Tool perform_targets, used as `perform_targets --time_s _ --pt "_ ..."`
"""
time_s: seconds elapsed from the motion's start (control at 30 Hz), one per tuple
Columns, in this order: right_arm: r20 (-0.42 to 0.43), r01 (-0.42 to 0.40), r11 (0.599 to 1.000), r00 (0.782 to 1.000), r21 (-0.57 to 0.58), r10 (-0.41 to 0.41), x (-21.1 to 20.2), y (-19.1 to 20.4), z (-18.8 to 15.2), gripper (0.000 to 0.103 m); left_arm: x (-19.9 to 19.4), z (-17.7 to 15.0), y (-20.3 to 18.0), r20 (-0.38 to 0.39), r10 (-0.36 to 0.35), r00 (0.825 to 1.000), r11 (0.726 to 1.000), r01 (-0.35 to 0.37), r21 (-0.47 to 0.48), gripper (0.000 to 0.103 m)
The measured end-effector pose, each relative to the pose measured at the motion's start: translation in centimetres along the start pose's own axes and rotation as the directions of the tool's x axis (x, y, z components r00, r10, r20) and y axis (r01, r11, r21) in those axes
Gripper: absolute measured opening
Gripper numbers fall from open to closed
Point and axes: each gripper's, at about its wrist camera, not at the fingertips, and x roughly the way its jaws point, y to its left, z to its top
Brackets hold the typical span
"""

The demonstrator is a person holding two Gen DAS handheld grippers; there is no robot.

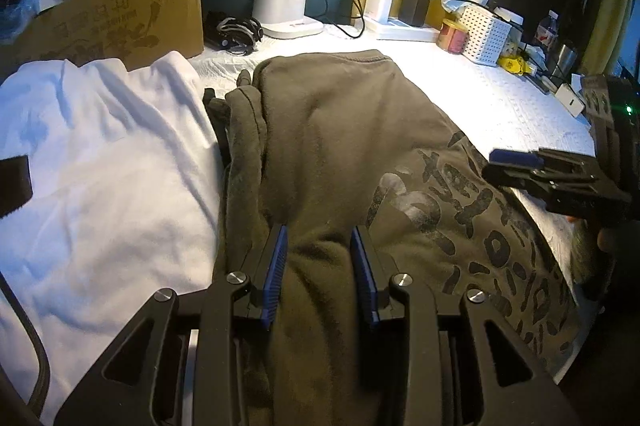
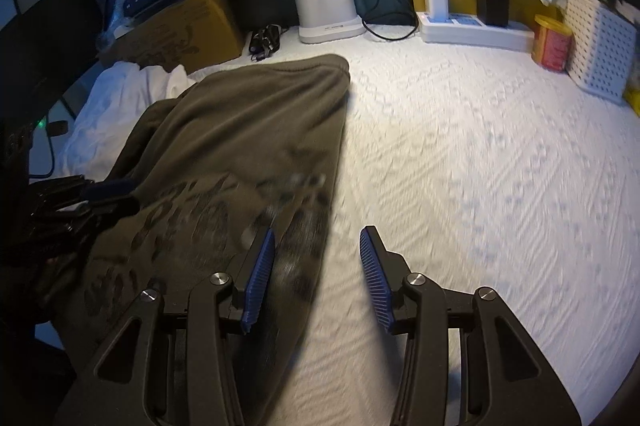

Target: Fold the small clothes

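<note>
Left hand-held gripper [image 1: 322, 246] parted over olive shirt [image 1: 340, 130] (fabric between pads), right hand-held gripper [image 2: 318, 246] apart beside it

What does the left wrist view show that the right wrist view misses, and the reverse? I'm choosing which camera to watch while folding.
Only the left wrist view shows the left gripper close over a bunched ridge of the olive shirt, a water bottle and a metal cup. Only the right wrist view shows the right gripper open, with the shirt's right edge and bare white bedding between its fingers. Both show the shirt, the white garment, cardboard box, lamp base, power strip and white basket.
</note>
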Motion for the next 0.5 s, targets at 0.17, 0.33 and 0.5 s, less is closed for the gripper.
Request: perform_targets --time_s 0.17,0.33,0.5 --pt "-0.012 -0.047 0.999 0.999 0.002 0.047 -0.9 0.9 -1.6 0.038 -0.2 -0.2 -0.1 0.014 0.009 1.0 1.0 -0.009 0.001 0.034" --pt "-0.011 -0.063 0.998 0.998 -0.03 0.063 -1.9 2.3 -2.9 0.026 -0.6 -0.7 0.0 0.03 0.006 1.0 1.0 -0.006 0.008 0.034" --pt "-0.018 -0.07 0.997 0.997 -0.028 0.07 -2.5 2.6 -3.8 0.024 -1.2 -1.4 0.1 0.049 0.015 0.999 1.0 -0.016 0.004 0.034"
